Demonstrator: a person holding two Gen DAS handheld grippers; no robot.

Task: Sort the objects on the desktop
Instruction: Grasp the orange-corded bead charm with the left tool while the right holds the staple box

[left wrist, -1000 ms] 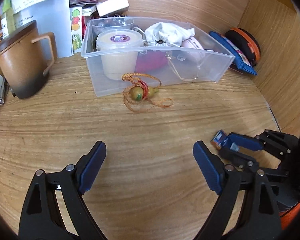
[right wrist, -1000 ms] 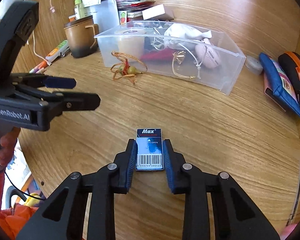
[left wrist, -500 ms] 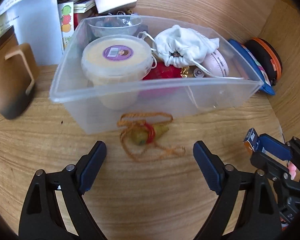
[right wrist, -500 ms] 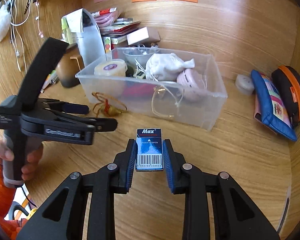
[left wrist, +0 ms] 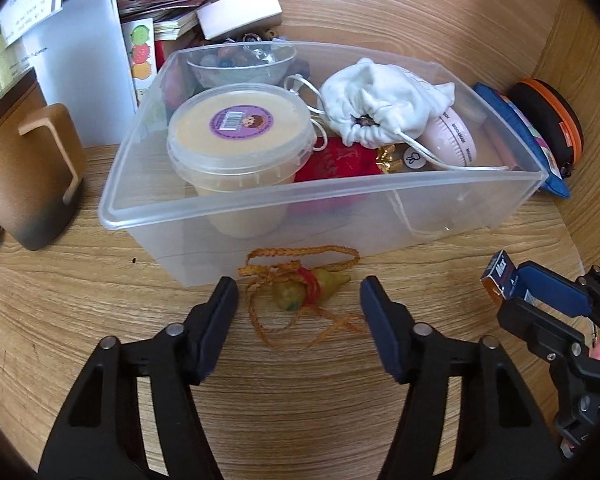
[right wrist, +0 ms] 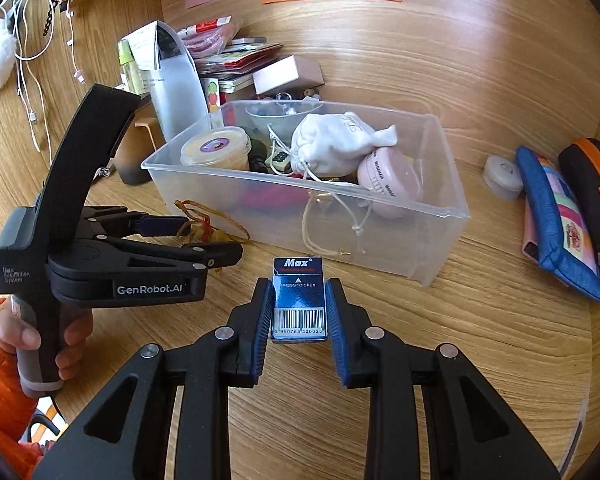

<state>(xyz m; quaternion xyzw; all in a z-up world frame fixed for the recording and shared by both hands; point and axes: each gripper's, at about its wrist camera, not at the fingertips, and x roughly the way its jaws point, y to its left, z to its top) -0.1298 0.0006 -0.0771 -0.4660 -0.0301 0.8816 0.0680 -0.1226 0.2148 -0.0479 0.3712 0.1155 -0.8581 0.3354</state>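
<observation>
A small gourd charm on orange cord (left wrist: 300, 294) lies on the wooden desk just in front of a clear plastic bin (left wrist: 260, 208). My left gripper (left wrist: 298, 308) is open, its fingers on either side of the charm, low over the desk. It also shows in the right wrist view (right wrist: 204, 236). My right gripper (right wrist: 298, 312) is shut on a small blue "Max" box (right wrist: 298, 300) and holds it above the desk in front of the bin (right wrist: 440, 208). The box also shows in the left wrist view (left wrist: 500, 276).
The bin holds a lidded cream tub (left wrist: 240, 136), a white drawstring pouch (left wrist: 380, 100), a pink round case (left wrist: 456, 140) and a red pouch. A brown mug (left wrist: 24, 176) stands left of it. A blue pouch (right wrist: 556, 216) and an orange-black case (right wrist: 596, 184) lie at right.
My left gripper has moved forward to the charm and narrowed around it. My right gripper has lifted the blue box and carried it toward the bin.
</observation>
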